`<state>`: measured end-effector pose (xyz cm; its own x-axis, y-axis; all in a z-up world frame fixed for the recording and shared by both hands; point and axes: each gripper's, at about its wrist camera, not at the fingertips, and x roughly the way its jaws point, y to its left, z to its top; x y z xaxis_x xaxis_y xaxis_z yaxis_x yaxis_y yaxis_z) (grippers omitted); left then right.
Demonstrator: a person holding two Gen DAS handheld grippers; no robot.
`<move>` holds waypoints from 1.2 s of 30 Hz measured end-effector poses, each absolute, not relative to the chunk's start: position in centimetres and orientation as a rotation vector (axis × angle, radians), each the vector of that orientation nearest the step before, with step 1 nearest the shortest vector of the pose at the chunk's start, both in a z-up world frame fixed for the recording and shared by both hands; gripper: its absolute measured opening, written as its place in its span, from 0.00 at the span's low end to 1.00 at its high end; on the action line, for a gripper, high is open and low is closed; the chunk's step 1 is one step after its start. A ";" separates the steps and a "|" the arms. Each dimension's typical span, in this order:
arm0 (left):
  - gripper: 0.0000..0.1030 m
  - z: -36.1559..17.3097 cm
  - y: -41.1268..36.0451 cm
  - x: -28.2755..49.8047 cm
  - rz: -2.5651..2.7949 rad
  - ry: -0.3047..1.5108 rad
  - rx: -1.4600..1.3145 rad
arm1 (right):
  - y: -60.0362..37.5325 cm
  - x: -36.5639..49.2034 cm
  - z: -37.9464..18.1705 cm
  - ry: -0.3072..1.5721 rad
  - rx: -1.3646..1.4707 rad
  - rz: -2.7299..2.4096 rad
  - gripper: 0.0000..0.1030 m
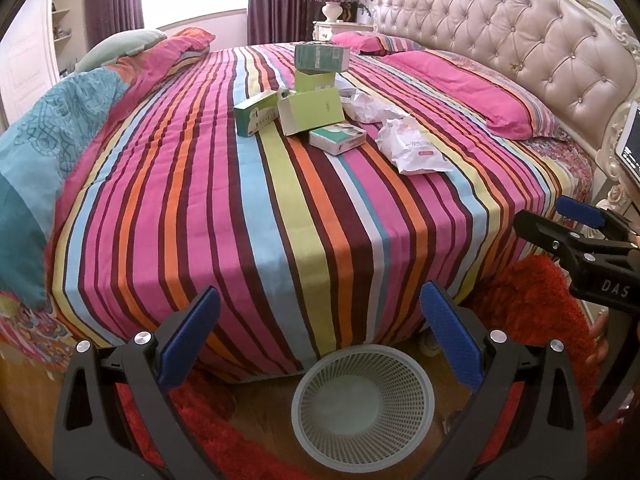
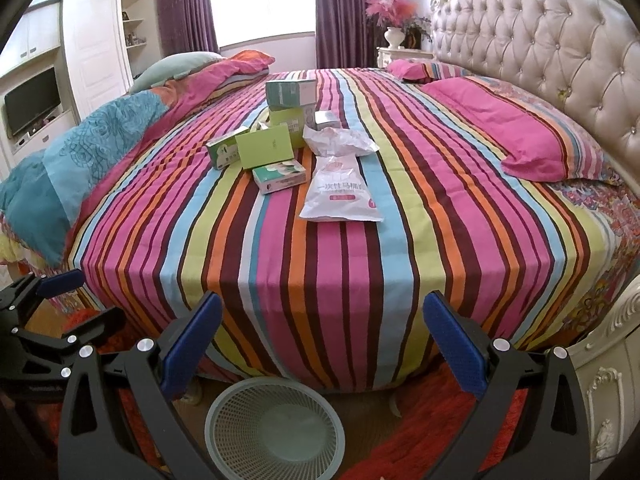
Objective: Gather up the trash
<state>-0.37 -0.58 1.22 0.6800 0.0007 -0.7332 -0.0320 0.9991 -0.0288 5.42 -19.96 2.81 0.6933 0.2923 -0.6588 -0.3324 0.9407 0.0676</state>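
Trash sits in a loose heap on the striped bedspread (image 2: 360, 264), well ahead of both tools and near the middle of the bed. In the right wrist view the closest piece is a white plastic packet (image 2: 340, 196) with red print, lying flat straight ahead of the right tool (image 2: 322, 340). Just beyond it lies a crumpled white wrapper (image 2: 340, 140). To the packet's left is a small teal-and-white box (image 2: 280, 176), behind that a light green open carton (image 2: 264, 146), and further left a green-and-white box (image 2: 224, 152). At the back of the heap a teal box (image 2: 290, 92) rests on top of another green carton (image 2: 288, 120).

Both tools are released — blue pads spread wide, nothing between them. The left tool (image 1: 320, 340) hangs off the edge of the bed, and the right tool shows at the far right of its view.

A white mesh wastebasket (image 1: 362, 404) stands on the floor directly below and between the left tool's fingers, close against the bed's edge — its bottom looks bare. A red shaggy rug (image 1: 532, 304) lies beside it. Pink pillows (image 2: 520, 140) rest against the tufted headboard (image 2: 540, 48), far ahead and to the right.
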 end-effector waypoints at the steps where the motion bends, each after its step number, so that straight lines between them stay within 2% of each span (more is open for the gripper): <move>1: 0.94 1.3 -0.6 -0.4 0.017 0.822 -0.041 | -19.9 5.3 2.9 0.719 -0.063 0.349 0.93; 36: 0.94 1.4 -1.3 -0.5 -0.010 0.821 -0.035 | -19.6 4.5 3.3 0.695 -0.062 0.375 0.93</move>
